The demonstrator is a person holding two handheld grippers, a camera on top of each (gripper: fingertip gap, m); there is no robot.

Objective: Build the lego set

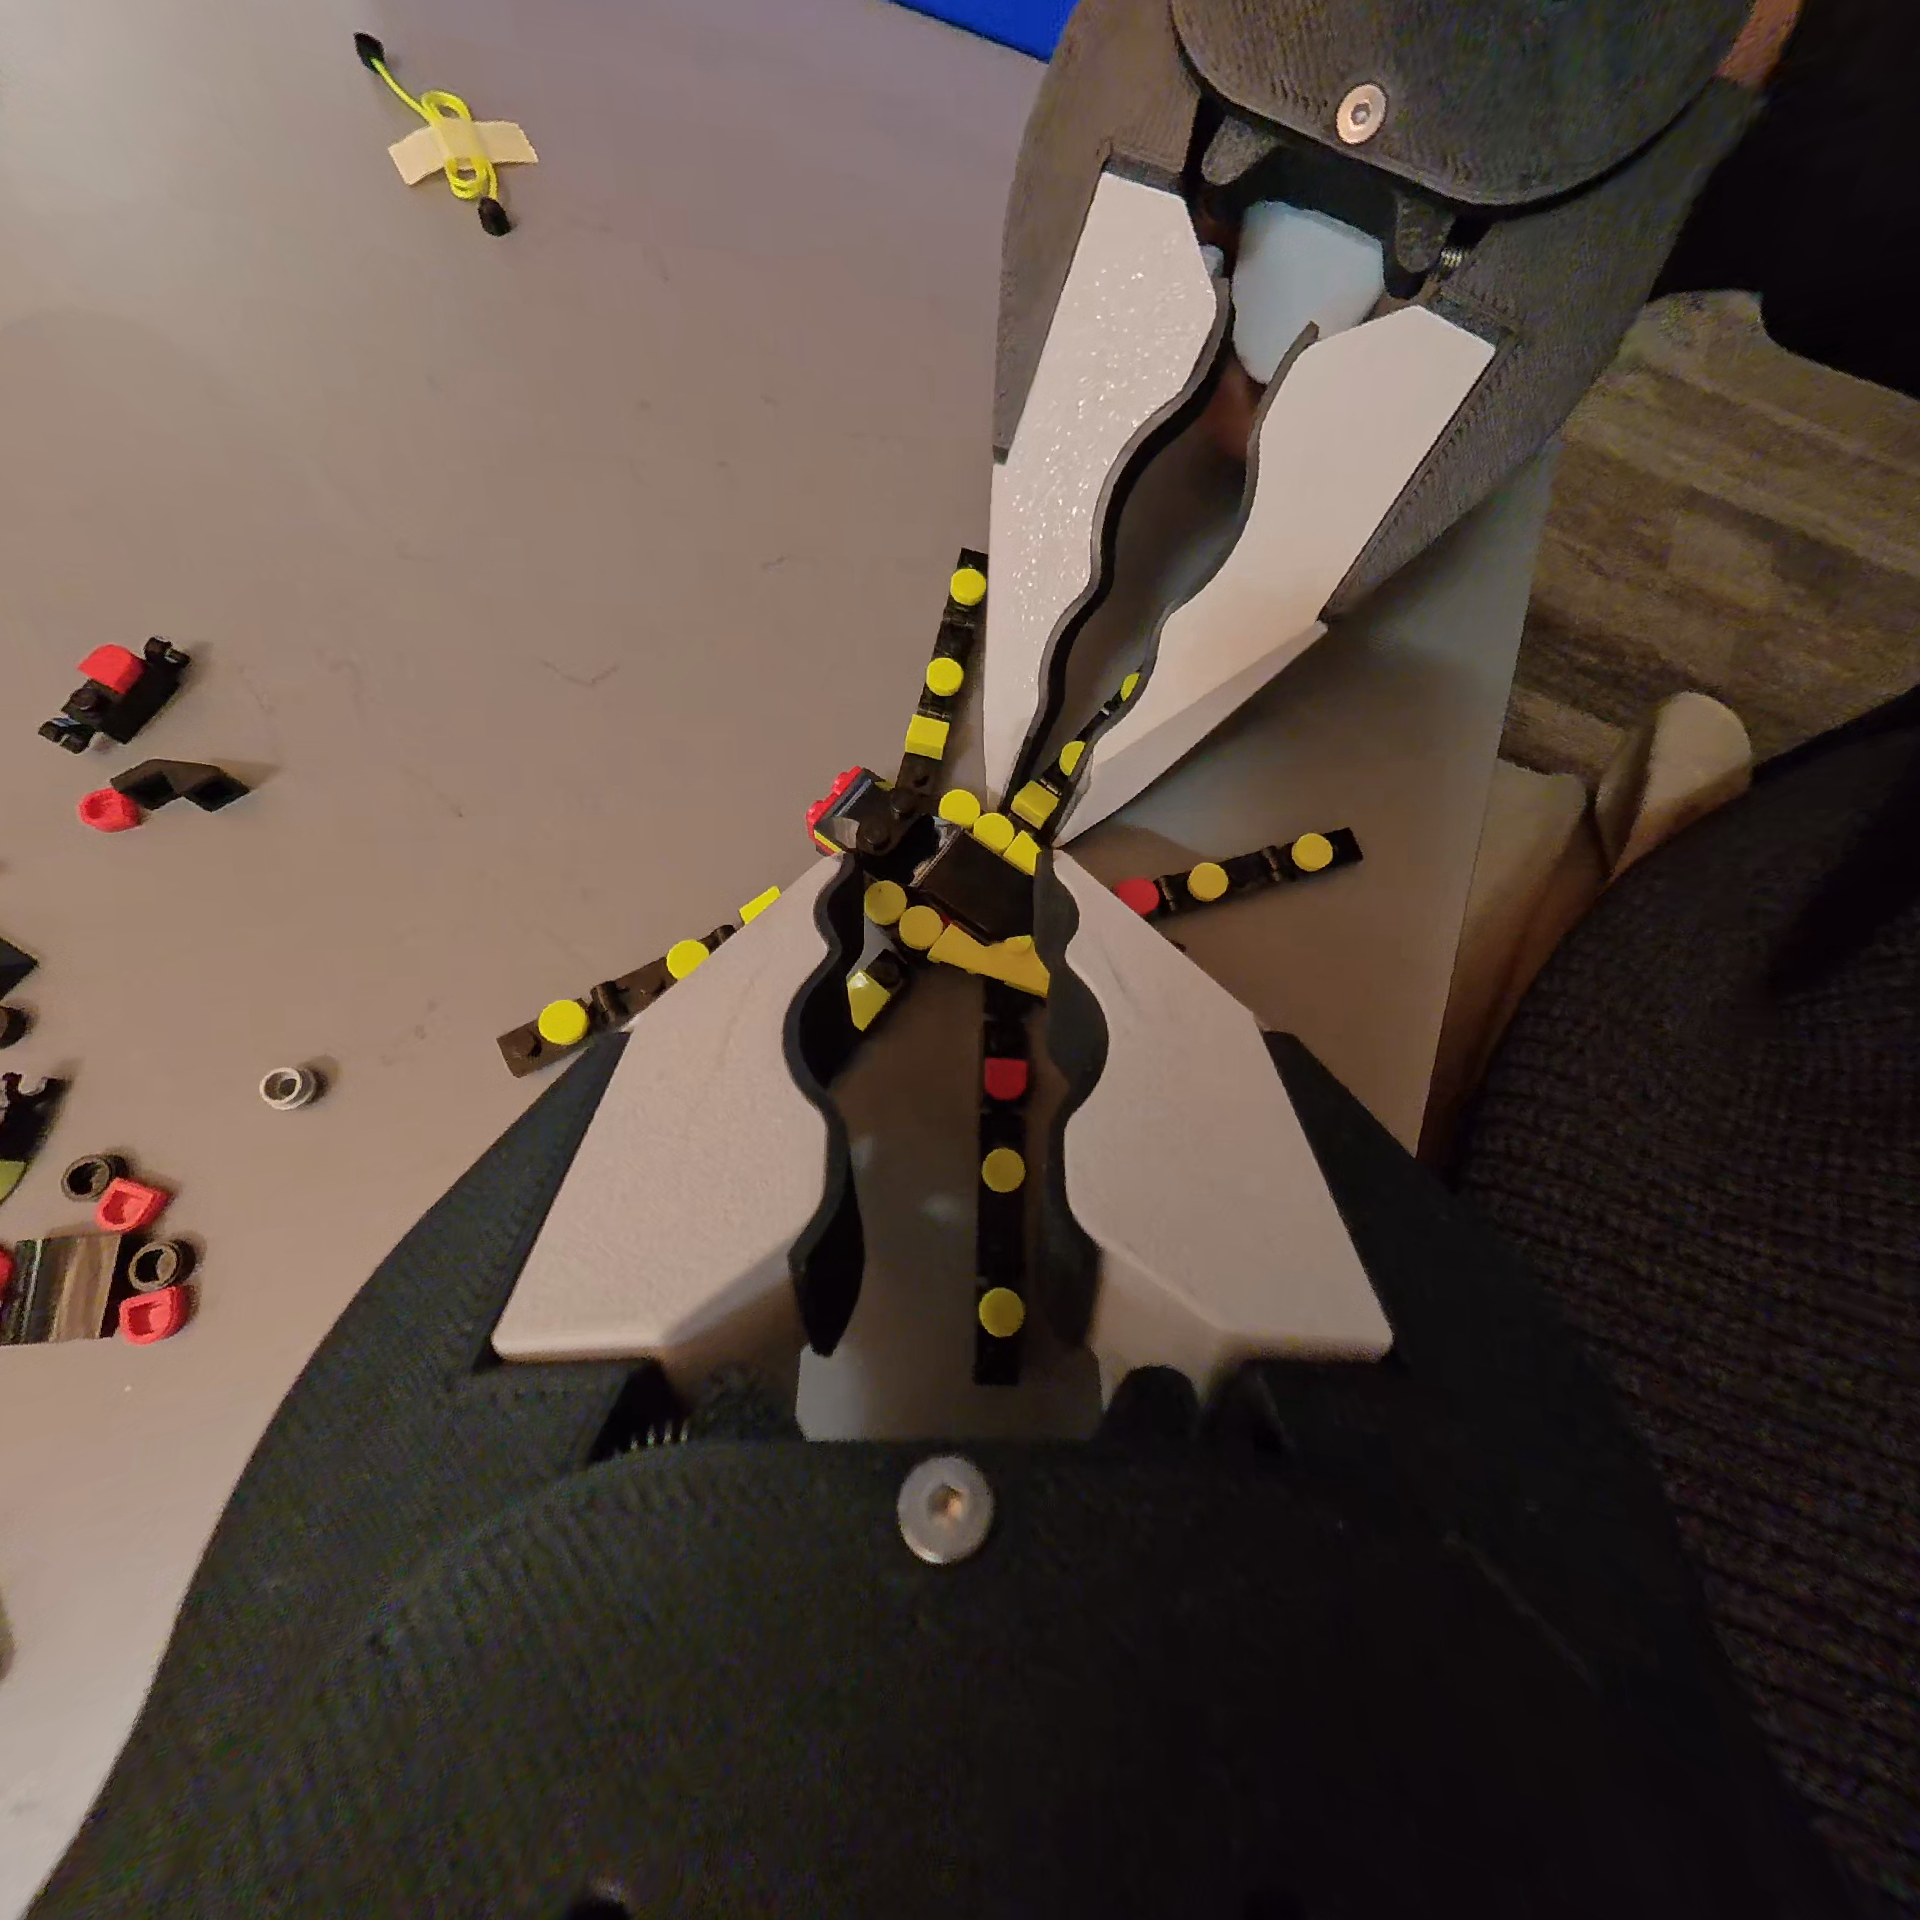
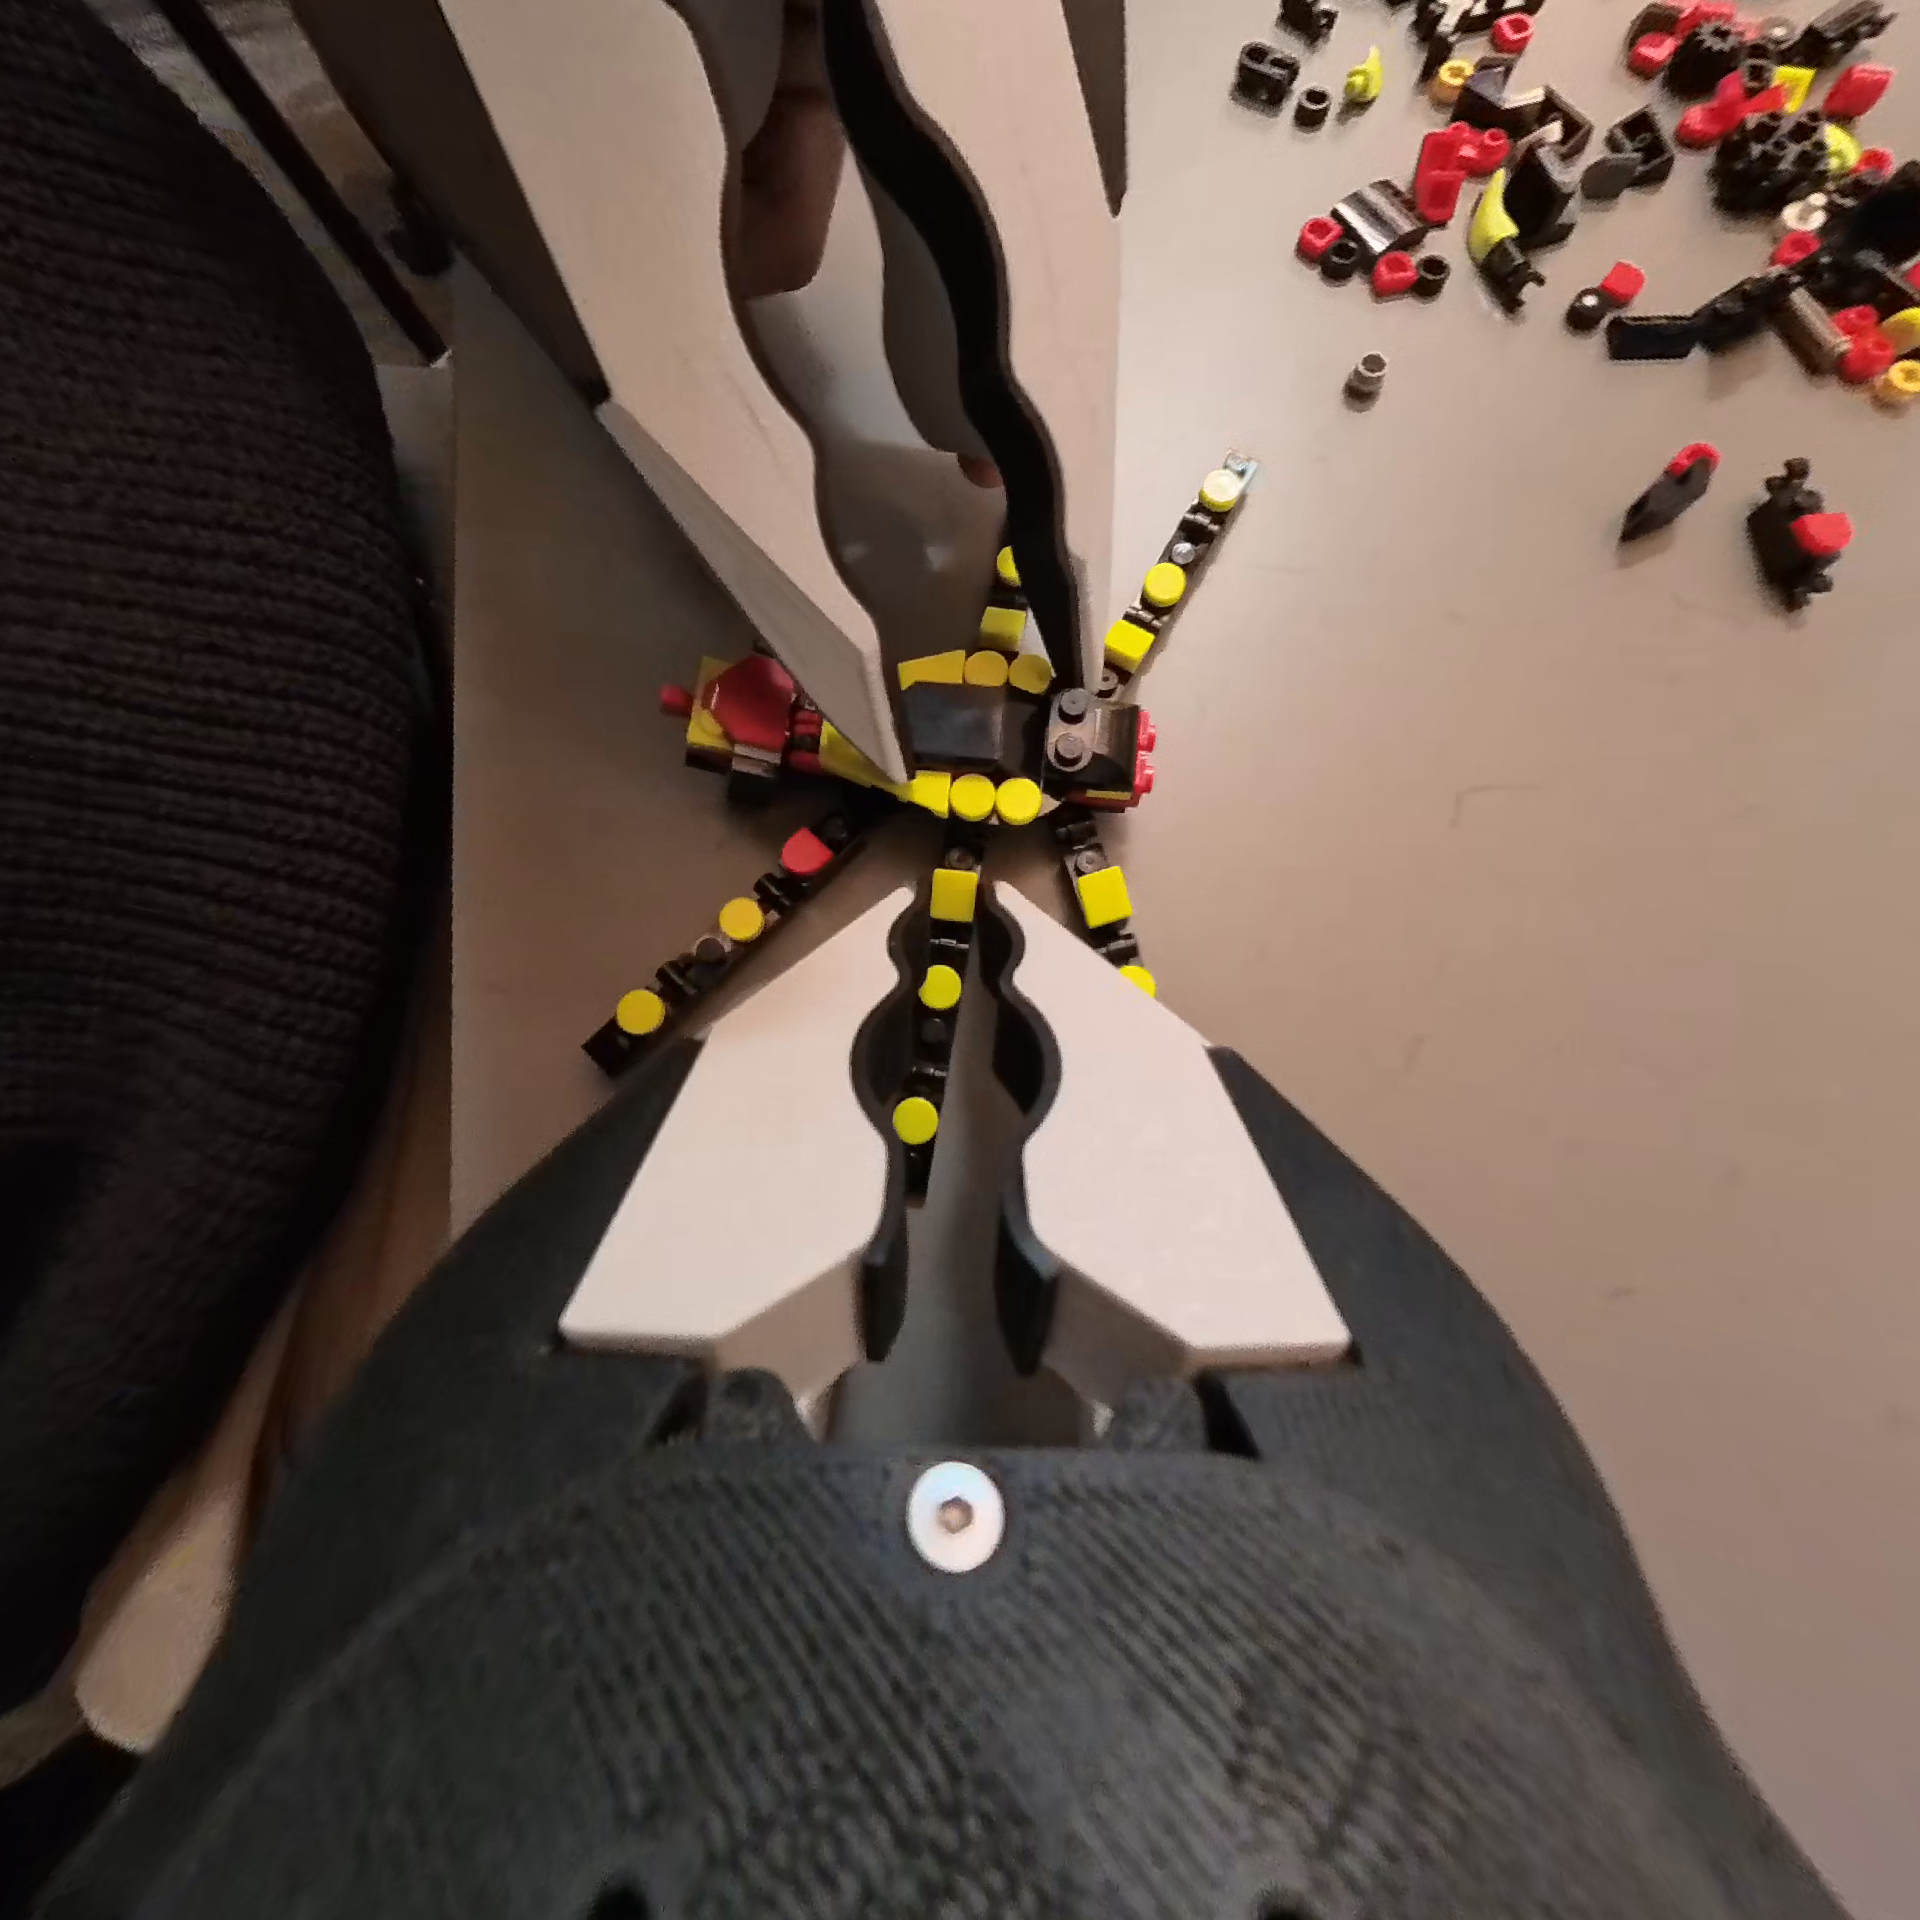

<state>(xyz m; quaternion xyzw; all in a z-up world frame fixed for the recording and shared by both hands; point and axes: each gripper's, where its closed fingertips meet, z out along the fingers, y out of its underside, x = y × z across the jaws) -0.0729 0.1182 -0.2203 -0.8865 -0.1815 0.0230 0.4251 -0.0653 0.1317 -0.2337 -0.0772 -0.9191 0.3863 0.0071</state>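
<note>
Lego spider (image 2: 971,743), black with yellow-studded legs, lies on the grey table (image 1: 520,468) near its edge. The left gripper (image 1: 940,883) pinches the body between its fingers; the right gripper (image 2: 951,894) straddles one leg, fingers slightly spread. This looks like leg adjustment; next calls for a firm, steady press. Loose bricks (image 2: 1714,177) wait apart.
</note>
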